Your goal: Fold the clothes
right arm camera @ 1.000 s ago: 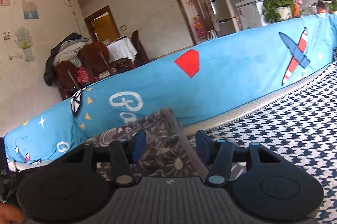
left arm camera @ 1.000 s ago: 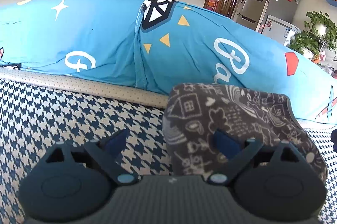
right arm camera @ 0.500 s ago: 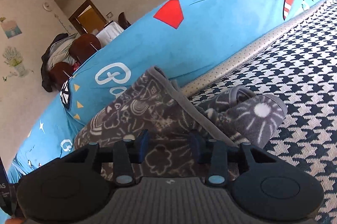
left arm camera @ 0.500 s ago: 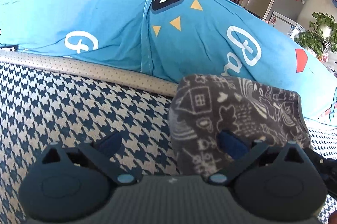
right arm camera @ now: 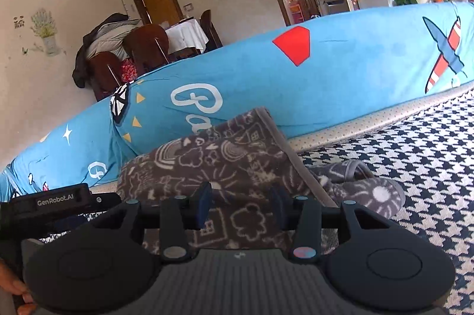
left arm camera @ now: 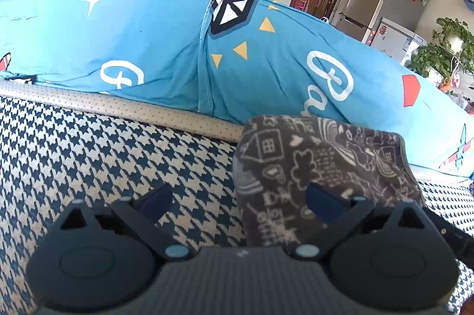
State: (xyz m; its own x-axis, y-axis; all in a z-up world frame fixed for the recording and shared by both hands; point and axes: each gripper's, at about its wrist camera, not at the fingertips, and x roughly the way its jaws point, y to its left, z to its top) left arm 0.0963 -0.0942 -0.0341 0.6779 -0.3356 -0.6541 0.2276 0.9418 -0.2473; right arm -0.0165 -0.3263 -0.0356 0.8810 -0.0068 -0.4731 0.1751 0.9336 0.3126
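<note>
Left wrist view shows my left gripper [left arm camera: 237, 198] spread wide over the houndstooth mat [left arm camera: 89, 155], its right finger lying on the edge of the grey patterned garment [left arm camera: 320, 161], not pinching it. My right gripper [right arm camera: 241, 204] has just been widening slightly; the fabric lies between its half-apart fingers, unpressed. I judge the garment mostly folded beside the blue cushion [left arm camera: 148, 42], but one loose part [right arm camera: 373, 190] on its right side remains.
</note>
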